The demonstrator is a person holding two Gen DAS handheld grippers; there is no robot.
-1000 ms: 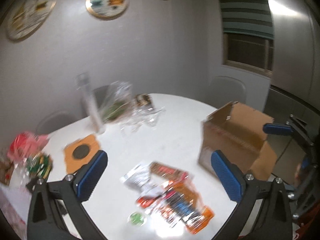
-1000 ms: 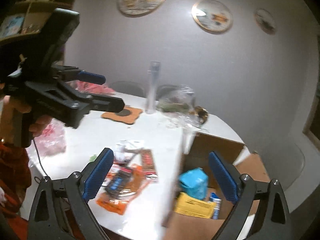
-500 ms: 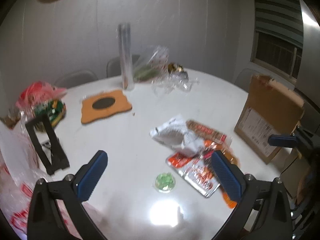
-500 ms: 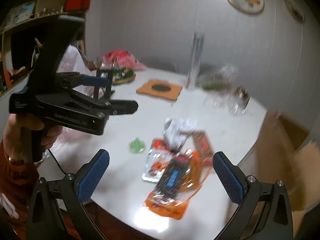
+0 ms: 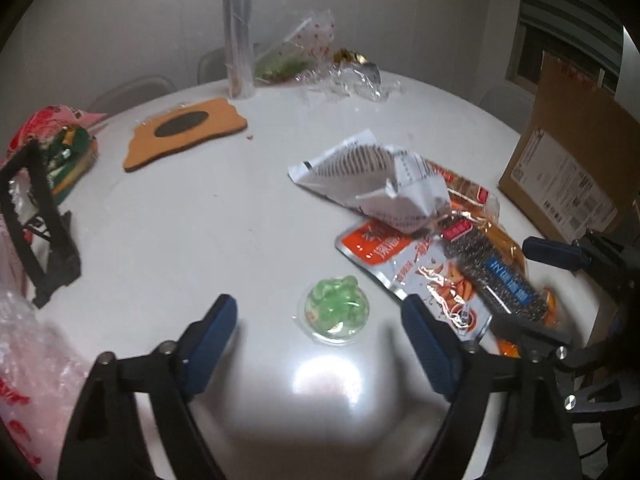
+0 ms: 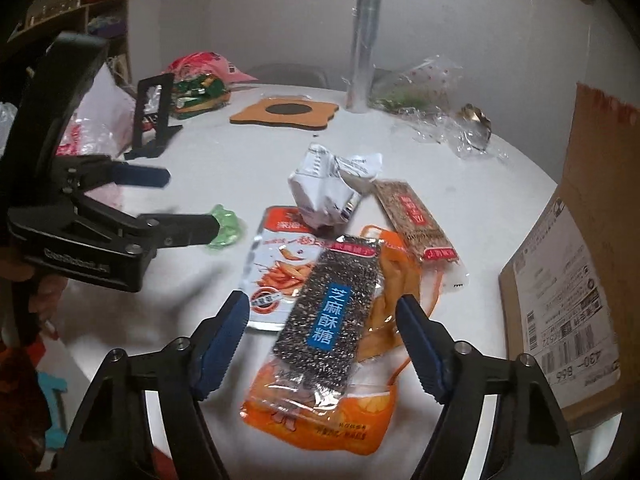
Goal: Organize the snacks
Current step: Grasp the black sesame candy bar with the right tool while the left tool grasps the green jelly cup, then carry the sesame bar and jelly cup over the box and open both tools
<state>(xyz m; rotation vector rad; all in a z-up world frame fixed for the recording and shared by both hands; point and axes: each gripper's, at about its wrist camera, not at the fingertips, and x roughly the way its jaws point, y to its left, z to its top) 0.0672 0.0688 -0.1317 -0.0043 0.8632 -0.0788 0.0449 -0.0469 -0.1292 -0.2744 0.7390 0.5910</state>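
A small green jelly cup [image 5: 335, 313] lies on the white round table [image 5: 200, 216], just ahead of and between the fingers of my open left gripper [image 5: 320, 312]. My open right gripper [image 6: 322, 312] hovers over a black sesame candy pack [image 6: 332, 312] that lies on an orange snack bag [image 6: 320, 412]. Beside them lie a red-and-silver pouch [image 6: 276, 268], a crumpled white bag [image 6: 324, 192] and a brown bar [image 6: 416, 220]. The left gripper [image 6: 188, 208] shows in the right wrist view, near the jelly cup [image 6: 226, 226].
A cardboard box [image 6: 576, 264] stands at the table's right edge. A black stand [image 5: 36, 216], pink plastic bags [image 5: 32, 380], an orange coaster [image 5: 180, 132], a tall foil roll [image 5: 238, 28] and clear wrappers [image 5: 344, 80] lie around the table's left and far side.
Both grippers have dropped lower and closer to the table. The left now frames the green jelly cup; the right has come in over the black sesame pack.
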